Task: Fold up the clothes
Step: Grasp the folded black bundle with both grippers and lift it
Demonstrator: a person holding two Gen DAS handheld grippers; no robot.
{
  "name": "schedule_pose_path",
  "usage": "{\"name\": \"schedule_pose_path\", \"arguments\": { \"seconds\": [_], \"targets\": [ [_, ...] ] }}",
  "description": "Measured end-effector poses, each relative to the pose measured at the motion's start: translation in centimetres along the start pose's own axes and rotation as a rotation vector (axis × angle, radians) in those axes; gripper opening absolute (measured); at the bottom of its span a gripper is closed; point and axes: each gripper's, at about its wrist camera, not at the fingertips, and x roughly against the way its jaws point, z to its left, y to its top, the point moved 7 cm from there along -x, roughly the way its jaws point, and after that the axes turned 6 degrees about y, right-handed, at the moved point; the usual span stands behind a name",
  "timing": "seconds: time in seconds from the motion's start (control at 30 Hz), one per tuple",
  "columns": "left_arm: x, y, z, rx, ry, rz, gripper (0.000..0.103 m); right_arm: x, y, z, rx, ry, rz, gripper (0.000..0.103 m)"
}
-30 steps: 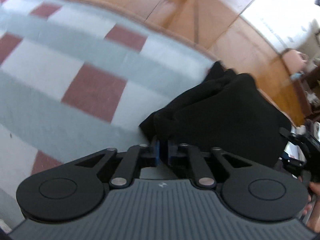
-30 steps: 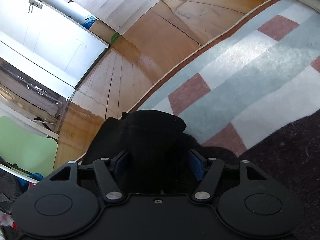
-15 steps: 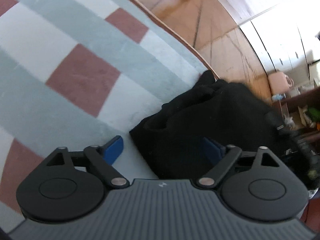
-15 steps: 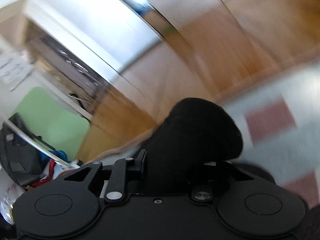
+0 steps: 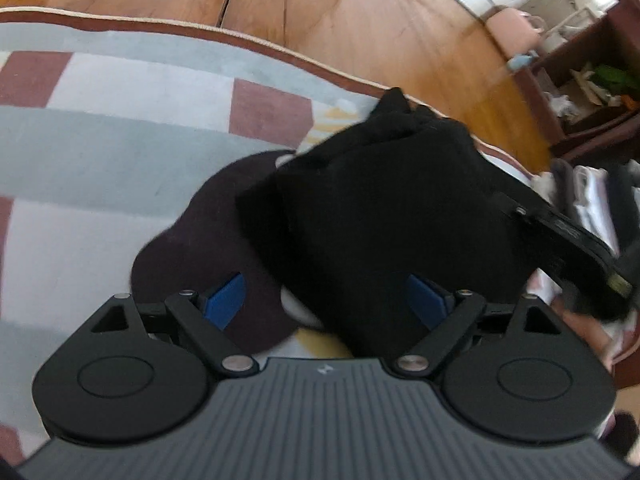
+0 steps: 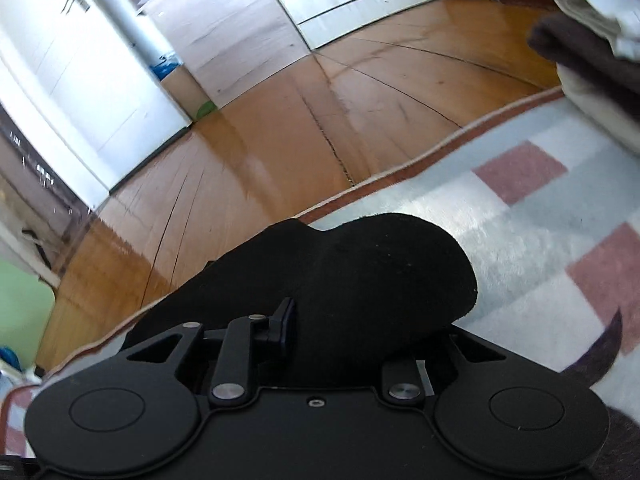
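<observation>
The left gripper has its blue pads spread wide apart, holding nothing. One second ago those pads were pressed together on the near corner of the black garment; half a second ago they had already parted, and they remain parted now. In the left wrist view the black garment hangs as a bunched, roughly square bundle lifted off the checked rug, where earlier it lay on the rug near the rug's far edge. Beneath it, a second, dark brownish piece of cloth is now visible on the rug; it did not show in the earlier left views. The right gripper appears at the right side of that view, against the garment's right edge, blurred. Beyond the rug's bordered edge lies the wooden floor.

In the right wrist view the right gripper is clamped on the black garment, whose fold drapes over the jaws and hides the right pad; the left finger presses into the fabric. A second ago these pads stood apart around the cloth. The sharp blur of half a second ago has mostly cleared. A stack of folded clothes sits at the rug's far right edge.
</observation>
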Motion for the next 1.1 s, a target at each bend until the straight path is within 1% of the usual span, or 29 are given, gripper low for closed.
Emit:
{"name": "schedule_pose_path", "arguments": {
  "seconds": [0.03, 0.07, 0.13, 0.17, 0.23, 0.3, 0.33, 0.37, 0.4, 0.43, 0.47, 0.5, 0.53, 0.57, 0.63, 0.7, 0.8, 0.87, 0.93, 1.03, 1.1],
  "targets": [
    [-0.3, 0.5, 0.1, 0.009, -0.01, -0.019, 0.096, -0.4, 0.0, 0.4, 0.009, -0.004, 0.002, 0.027],
    [-0.4, 1.0, 0.2, 0.024, -0.011, -0.031, 0.096, -0.4, 0.0, 0.6, 0.029, -0.007, 0.007, 0.027],
    [-0.7, 1.7, 0.5, 0.042, -0.032, -0.067, 0.103, -0.2, -0.3, 0.6, 0.052, -0.001, 0.015, 0.027],
    [-0.9, 2.1, 0.6, 0.044, -0.046, -0.092, 0.103, -0.3, -0.3, 0.4, 0.045, 0.007, 0.021, 0.028],
    [-1.1, 2.5, 0.4, -0.001, -0.058, -0.146, 0.103, -0.5, -0.6, -0.1, 0.027, 0.023, 0.029, 0.031],
    [-1.2, 2.1, -0.3, -0.087, -0.071, -0.179, 0.103, -0.6, -1.2, -0.6, 0.008, 0.037, 0.036, 0.032],
    [-1.4, 2.1, -0.5, -0.102, -0.111, -0.184, 0.103, -0.6, -1.5, -0.9, -0.002, 0.044, 0.039, 0.032],
    [-1.5, 2.0, -0.6, -0.09, -0.151, -0.19, 0.103, -0.7, -1.8, -1.2, -0.012, 0.051, 0.043, 0.033],
    [-1.5, 2.1, -0.6, -0.071, -0.16, -0.2, 0.101, -0.7, -1.8, -1.3, -0.018, 0.051, 0.045, 0.035],
    [-1.5, 2.2, -0.7, -0.072, -0.149, -0.196, 0.086, -0.8, -1.8, -1.4, -0.024, 0.05, 0.048, 0.035],
    [-1.8, 2.2, -0.9, -0.084, -0.142, -0.163, 0.064, -0.8, -1.8, -1.3, -0.029, 0.046, 0.05, 0.035],
    [-2.1, 2.1, -1.1, -0.093, -0.137, -0.132, 0.028, -0.8, -1.7, -1.1, -0.034, 0.042, 0.052, 0.036],
    [-2.2, 2.1, -0.9, -0.071, -0.146, -0.128, 0.022, -0.7, -1.6, -1.0, -0.039, 0.037, 0.054, 0.036],
    [-2.3, 2.0, -0.7, -0.05, -0.153, -0.127, 0.02, -0.5, -1.5, -0.4, -0.025, 0.037, 0.049, 0.033],
    [-2.0, 2.1, -0.5, -0.036, -0.136, -0.153, 0.015, -0.2, -1.3, 0.7, -0.002, 0.019, 0.041, 0.027],
    [-1.4, 2.3, -1.1, -0.069, -0.109, -0.179, 0.014, 0.7, -0.8, 2.3, 0.014, -0.011, 0.028, 0.025],
    [0.3, 2.5, -2.4, -0.102, -0.106, -0.222, 0.013, 2.9, 0.2, 5.5, 0.077, -0.044, 0.01, 0.023],
    [2.0, 2.3, -3.9, -0.149, -0.118, -0.269, 0.013, 5.4, 1.0, 7.8, 0.155, -0.07, -0.016, 0.022],
    [4.4, 1.3, -5.4, -0.208, -0.118, -0.315, 0.013, 8.7, 1.6, 9.4, 0.211, -0.061, -0.065, 0.021],
    [7.8, -0.5, -7.3, -0.281, -0.106, -0.364, 0.013, 13.9, 1.1, 10.6, 0.207, -0.014, -0.133, 0.021],
    [9.6, -1.6, -8.5, -0.317, -0.09, -0.382, 0.013, 16.4, 0.1, 11.0, 0.217, -0.007, -0.15, 0.021]
  ]
}}
